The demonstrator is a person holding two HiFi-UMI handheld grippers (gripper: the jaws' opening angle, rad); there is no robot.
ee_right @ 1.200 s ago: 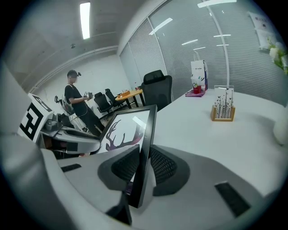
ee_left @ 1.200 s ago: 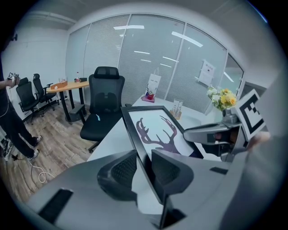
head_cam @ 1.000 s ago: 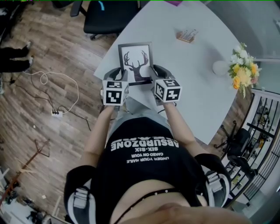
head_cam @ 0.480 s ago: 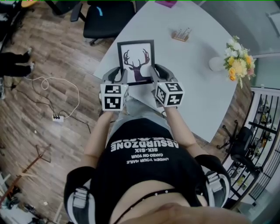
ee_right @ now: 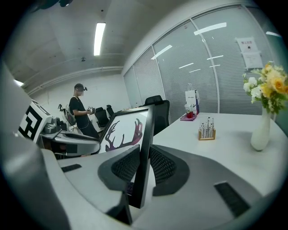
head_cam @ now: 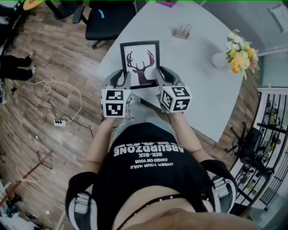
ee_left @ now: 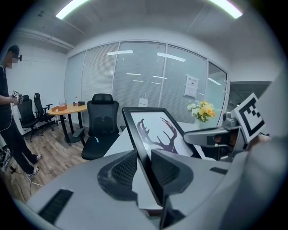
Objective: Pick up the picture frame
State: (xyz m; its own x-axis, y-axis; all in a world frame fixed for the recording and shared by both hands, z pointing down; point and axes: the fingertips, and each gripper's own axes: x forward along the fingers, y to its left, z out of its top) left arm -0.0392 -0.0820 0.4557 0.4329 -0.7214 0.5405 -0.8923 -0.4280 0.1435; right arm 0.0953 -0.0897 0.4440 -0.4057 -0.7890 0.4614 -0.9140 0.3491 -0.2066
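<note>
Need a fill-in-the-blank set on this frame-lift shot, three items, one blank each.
The left gripper is shut on the left edge of the picture frame; the right gripper is shut on its ___ edge.
Its print shows a deer's head with ___.
The white vase on the table holds ___.
Missing words: right; antlers; flowers.

Black picture frame (head_cam: 140,64), antlered deer silhouette on white, tilted, gripped by both side edges

surface: white table (head_cam: 202,90) | on it: flower vase (head_cam: 220,60), small wooden rack (head_cam: 182,32), magenta tray (head_cam: 167,3)
</note>
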